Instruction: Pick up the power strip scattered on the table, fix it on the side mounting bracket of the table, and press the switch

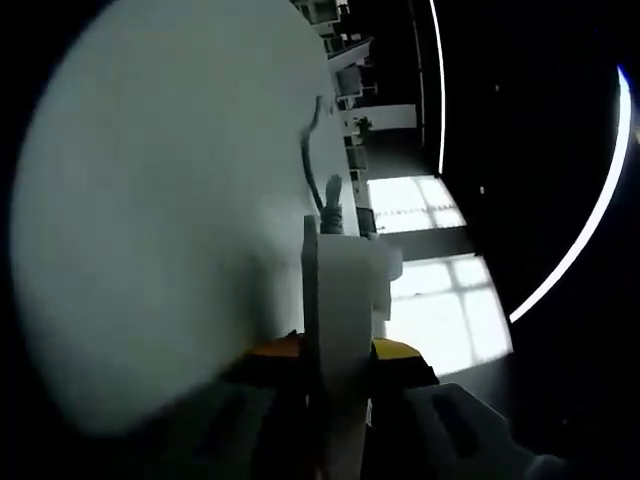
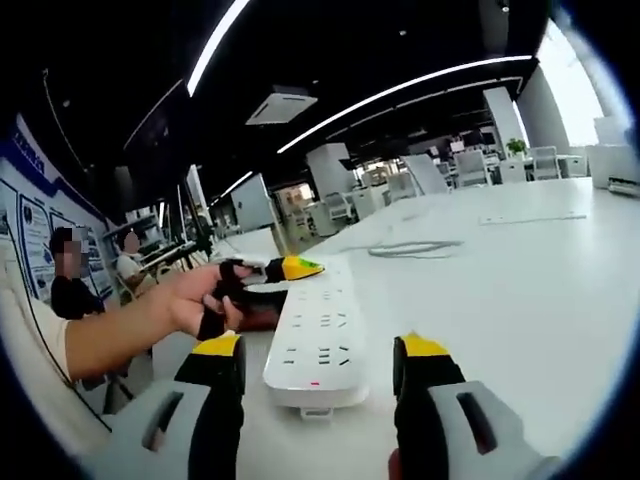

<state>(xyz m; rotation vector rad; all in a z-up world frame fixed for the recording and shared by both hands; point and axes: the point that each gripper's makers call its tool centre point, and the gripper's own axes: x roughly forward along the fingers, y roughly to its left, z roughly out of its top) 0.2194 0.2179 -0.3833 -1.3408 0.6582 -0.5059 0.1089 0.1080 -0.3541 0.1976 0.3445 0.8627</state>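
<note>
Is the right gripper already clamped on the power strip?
No, the right gripper is open, jaws either side of the power strip.

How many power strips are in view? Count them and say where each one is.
1. The power strip lies flat on the white table, held at its far end by the left hand-held gripper; the left gripper view shows it edge-on between those jaws.

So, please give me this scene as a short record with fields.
power strip: white power strip, lying at the edge of the white table
left claw: left claw shut on the power strip, seen end-on
right claw: right claw open, jaws on either side of the strip's near end
cable: coiled cable on the table behind the strip
switch: cannot tell
</note>
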